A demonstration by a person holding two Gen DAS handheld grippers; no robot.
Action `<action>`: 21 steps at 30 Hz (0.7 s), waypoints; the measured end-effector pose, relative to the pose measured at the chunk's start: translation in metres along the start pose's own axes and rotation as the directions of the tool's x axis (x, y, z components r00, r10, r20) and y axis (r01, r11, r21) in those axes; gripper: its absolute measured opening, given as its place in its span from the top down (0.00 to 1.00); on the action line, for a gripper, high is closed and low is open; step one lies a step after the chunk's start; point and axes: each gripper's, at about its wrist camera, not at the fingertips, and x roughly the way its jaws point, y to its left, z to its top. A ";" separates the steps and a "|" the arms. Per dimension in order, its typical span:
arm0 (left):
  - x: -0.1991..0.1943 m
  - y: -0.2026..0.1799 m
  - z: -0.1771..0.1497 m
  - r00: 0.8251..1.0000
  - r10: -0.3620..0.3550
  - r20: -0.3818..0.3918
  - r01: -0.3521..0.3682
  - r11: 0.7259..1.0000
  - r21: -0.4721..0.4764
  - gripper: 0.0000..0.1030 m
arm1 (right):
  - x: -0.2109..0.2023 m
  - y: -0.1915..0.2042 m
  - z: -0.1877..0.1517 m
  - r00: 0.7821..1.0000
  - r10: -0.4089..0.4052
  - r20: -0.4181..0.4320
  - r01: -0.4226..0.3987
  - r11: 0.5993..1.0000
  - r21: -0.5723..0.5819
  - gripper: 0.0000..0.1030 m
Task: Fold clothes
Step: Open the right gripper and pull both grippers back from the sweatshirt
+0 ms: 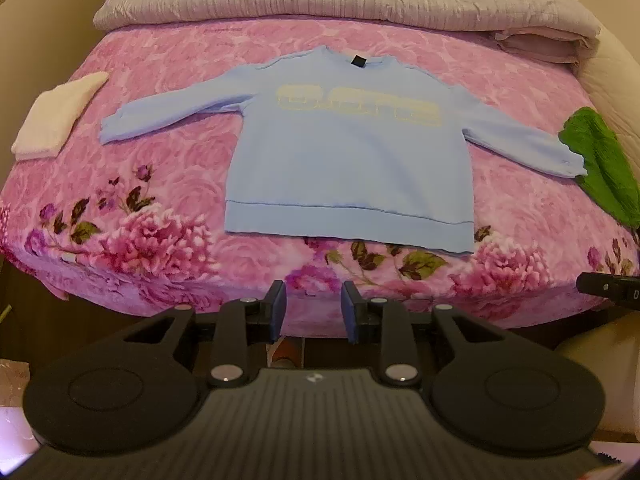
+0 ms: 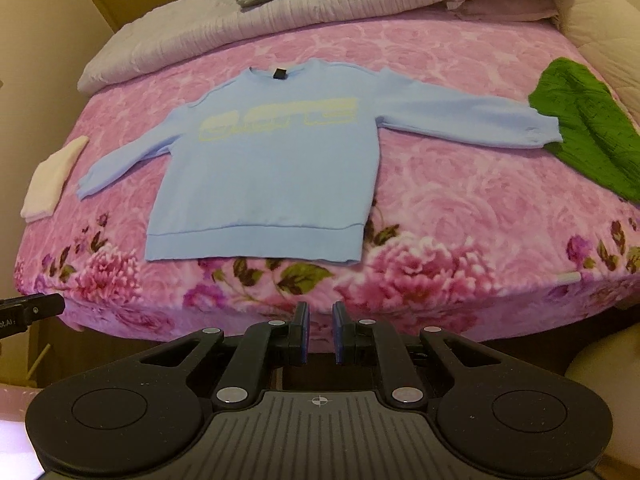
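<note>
I have both grippers hanging off the near edge of the bed (image 1: 168,64), pointing down and forward at the sweatshirt (image 1: 344,168). It lies flat, front up, collar away from me, hem nearest, sleeves spread out to either side, so its long axis runs across my view. The left gripper (image 1: 314,306) is released, jaws apart, nothing between them. The right gripper (image 2: 320,330) is nearly clenched with a narrow gap, also empty. Neither touches cloth. The left one sits nearer the left sleeve, the right nearer the right. I judge no fold is made yet. The right cuff touches the green cloth (image 2: 588,128); the white cloth (image 1: 56,116) lies near the left cuff. Bare blanket runs between hem and edge.
</note>
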 end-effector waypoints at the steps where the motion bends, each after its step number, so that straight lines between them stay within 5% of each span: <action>1: -0.001 -0.002 0.000 1.000 -0.001 0.002 0.001 1.000 0.004 0.76 | -0.002 0.000 -0.001 1.000 -0.004 0.002 0.004 1.000 -0.001 0.88; 21: -0.003 -0.017 0.003 0.999 -0.029 0.013 0.029 0.999 0.021 0.75 | -0.020 -0.001 0.004 0.999 -0.017 0.036 0.019 0.999 -0.035 0.88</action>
